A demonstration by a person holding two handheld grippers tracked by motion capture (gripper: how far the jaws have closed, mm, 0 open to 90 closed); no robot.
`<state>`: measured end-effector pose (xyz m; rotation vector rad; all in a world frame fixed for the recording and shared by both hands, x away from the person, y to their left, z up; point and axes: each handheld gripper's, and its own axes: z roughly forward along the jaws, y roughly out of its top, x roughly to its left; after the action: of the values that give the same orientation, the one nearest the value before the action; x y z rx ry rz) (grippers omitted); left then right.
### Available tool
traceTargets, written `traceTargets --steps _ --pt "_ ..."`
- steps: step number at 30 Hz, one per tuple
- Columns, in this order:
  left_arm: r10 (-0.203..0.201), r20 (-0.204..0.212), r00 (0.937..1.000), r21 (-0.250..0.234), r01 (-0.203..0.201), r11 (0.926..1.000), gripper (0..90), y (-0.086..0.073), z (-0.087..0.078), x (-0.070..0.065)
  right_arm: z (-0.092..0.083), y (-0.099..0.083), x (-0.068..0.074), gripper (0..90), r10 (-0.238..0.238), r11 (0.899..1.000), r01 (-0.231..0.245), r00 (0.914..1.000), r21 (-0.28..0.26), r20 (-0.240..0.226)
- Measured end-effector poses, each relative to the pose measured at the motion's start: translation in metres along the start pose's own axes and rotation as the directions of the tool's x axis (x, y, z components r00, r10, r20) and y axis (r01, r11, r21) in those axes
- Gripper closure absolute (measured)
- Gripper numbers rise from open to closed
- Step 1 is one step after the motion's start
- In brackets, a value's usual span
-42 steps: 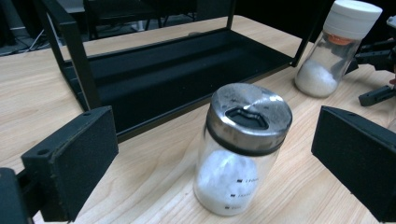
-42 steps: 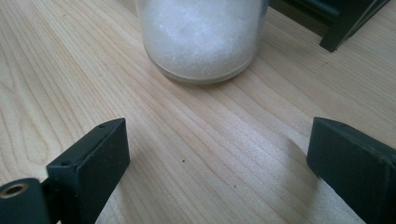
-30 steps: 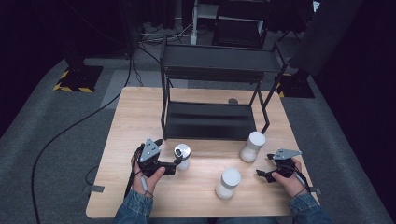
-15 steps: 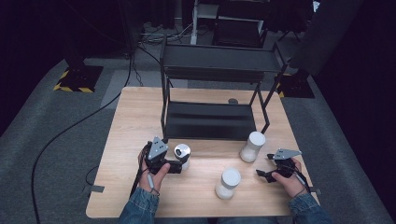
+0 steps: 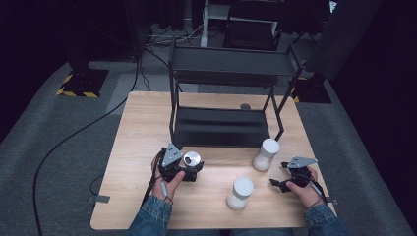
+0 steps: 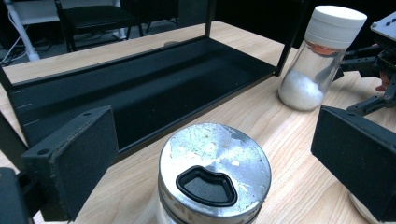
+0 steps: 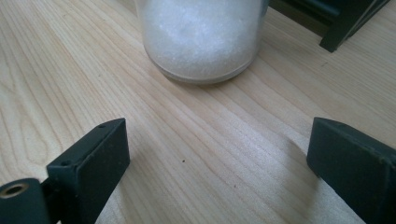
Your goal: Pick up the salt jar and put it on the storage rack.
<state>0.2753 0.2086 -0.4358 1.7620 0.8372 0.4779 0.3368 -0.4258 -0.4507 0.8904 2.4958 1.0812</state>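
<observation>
Right between the wide-open jaws of the left gripper (image 5: 189,169) stands a jar with a metal lid (image 6: 214,173), on the wooden table (image 5: 133,128), near the black shelf rack (image 6: 140,88). Two white-lidded jars (image 5: 266,154) (image 5: 240,192) stand close by. Its jaws also wide, the right gripper (image 5: 280,176) holds nothing.

Black two-tier metal rack (image 5: 231,98) standing at the far half of a pale wooden worktop (image 5: 137,128). Grey carpet (image 5: 59,137) all around, black cable (image 5: 74,135) trailing across it; yellow-striped base (image 5: 81,81) beyond.
</observation>
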Motion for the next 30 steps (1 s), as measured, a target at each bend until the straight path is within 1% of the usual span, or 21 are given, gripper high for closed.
traceTargets --steps 3,7,9,17,23,26,28,30 --pt "0.005 -0.003 1.0 0.001 -0.005 1.0 0.6 -0.001 0.002 0.0 0.0 0.0 0.0 5.8 0.0 1.0 0.0 1.0 0.0 0.0" --pt "0.0 -0.002 1.0 0.012 0.0 0.9999 1.0 -0.001 0.006 0.0 0.0 0.0 0.0 5.8 0.0 1.0 0.0 1.0 0.0 0.0" --pt "0.011 -0.008 0.9999 0.017 -0.011 0.9998 3.0 -0.002 0.008 -0.001 0.0 0.0 0.0 5.8 0.001 1.0 -0.001 1.0 0.0 0.001" --pt "-0.012 -0.01 0.9999 0.037 0.013 0.9992 5.3 -0.011 0.014 0.002 0.0 0.0 0.001 5.8 0.003 1.0 -0.003 1.0 0.0 0.003" --pt "0.016 -0.004 0.9999 0.076 -0.015 0.997 7.5 -0.01 0.02 0.0 0.0 0.0 0.001 5.8 0.003 1.0 -0.003 1.0 0.0 0.003" --pt "0.012 -0.005 0.9999 0.088 -0.012 0.996 8.9 -0.01 0.022 0.0 0.0 0.0 0.001 5.8 0.003 1.0 -0.003 1.0 0.0 0.003" --pt "0.019 -0.007 0.9998 0.097 -0.018 0.9952 9.8 -0.01 0.022 0.0 0.0 0.0 0.001 5.8 0.003 1.0 -0.003 1.0 0.0 0.003" --pt "0.01 -0.01 0.9999 0.104 -0.009 0.9946 10.6 -0.011 0.024 0.0 0.0 0.0 0.001 5.8 0.003 1.0 -0.003 1.0 0.0 0.003"
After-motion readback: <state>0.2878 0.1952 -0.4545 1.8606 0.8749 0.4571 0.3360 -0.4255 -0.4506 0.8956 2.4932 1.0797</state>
